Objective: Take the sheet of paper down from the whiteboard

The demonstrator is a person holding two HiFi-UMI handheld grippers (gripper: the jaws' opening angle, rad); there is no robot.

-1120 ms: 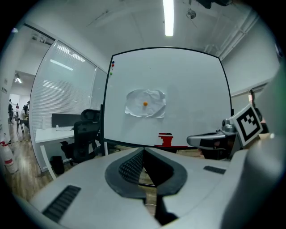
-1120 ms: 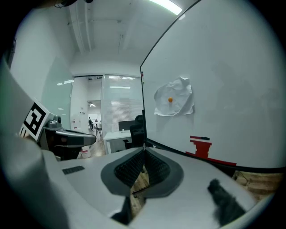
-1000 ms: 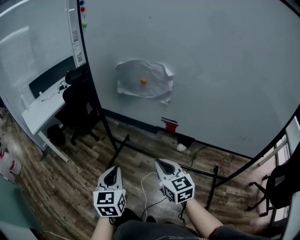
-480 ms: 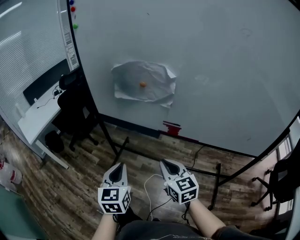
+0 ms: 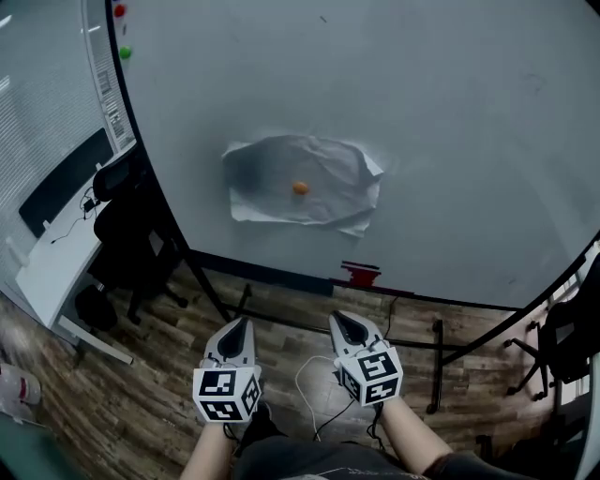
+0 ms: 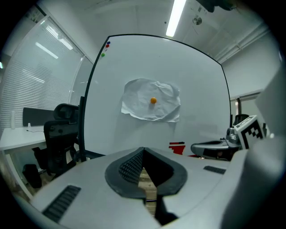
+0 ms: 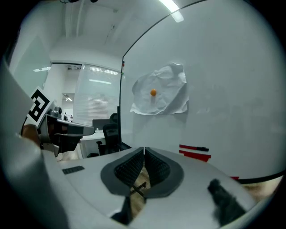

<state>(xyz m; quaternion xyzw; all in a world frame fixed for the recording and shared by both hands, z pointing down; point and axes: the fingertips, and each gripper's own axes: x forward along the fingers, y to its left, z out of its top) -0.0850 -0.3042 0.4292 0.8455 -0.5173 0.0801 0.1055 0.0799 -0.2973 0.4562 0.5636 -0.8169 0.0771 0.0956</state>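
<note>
A crumpled white sheet of paper [image 5: 300,181] hangs on the whiteboard [image 5: 450,141], pinned at its middle by a small orange magnet [image 5: 300,187]. The same paper [image 6: 151,99] and magnet [image 6: 153,100] show straight ahead in the left gripper view, and the paper [image 7: 160,91] shows up and right in the right gripper view. My left gripper [image 5: 235,323] and right gripper [image 5: 343,320] are held low, side by side, well short of the board. Both are shut with nothing between their jaws.
A red eraser and marker [image 5: 360,274] sit on the board's lower ledge. Coloured magnets [image 5: 120,11] dot the board's top left corner. The stand's black legs [image 5: 436,366] and a cable [image 5: 314,375] cross the wooden floor. A black chair [image 5: 122,225] and white desk [image 5: 52,272] stand at left.
Both grippers and my head have moved nearer the whiteboard; the paper looks larger and sits lower and further right in the head view. Both grippers stay shut.
</note>
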